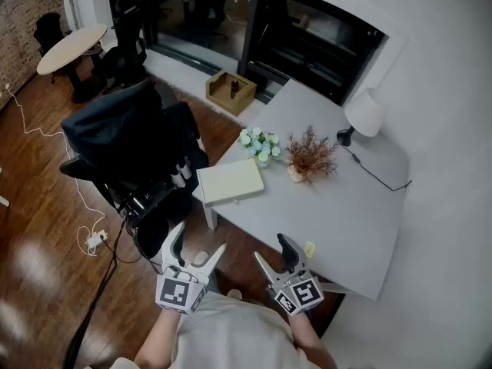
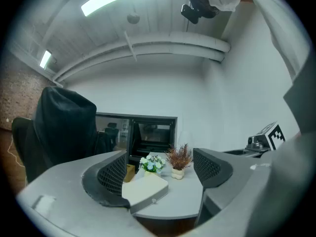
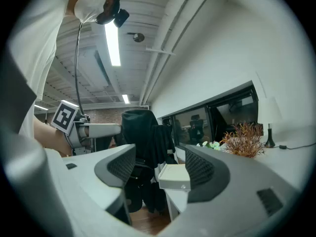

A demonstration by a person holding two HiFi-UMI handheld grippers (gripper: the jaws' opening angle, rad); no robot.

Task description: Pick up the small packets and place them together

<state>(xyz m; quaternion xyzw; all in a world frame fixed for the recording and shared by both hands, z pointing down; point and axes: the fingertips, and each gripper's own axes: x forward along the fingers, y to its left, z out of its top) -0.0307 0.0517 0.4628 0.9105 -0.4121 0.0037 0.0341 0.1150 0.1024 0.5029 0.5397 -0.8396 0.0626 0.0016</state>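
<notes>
One small yellow packet (image 1: pixel 309 249) lies near the front edge of the grey table (image 1: pixel 346 206), just right of my right gripper (image 1: pixel 270 250). That gripper is held low in front of the table with its jaws open and nothing between them. My left gripper (image 1: pixel 200 242) is beside it to the left, off the table's near corner, also open and empty. In the left gripper view the left gripper (image 2: pixel 160 174) frames the table, and in the right gripper view the right gripper (image 3: pixel 158 169) frames its corner. The packet shows in neither gripper view.
On the table stand a cream box (image 1: pixel 231 181), a small bunch of flowers (image 1: pixel 260 146), a dried plant (image 1: pixel 310 156) and a white lamp (image 1: pixel 363 114) with its cord. A black office chair (image 1: pixel 131 152) stands left of the table; a wooden box (image 1: pixel 230 91) sits on the floor behind.
</notes>
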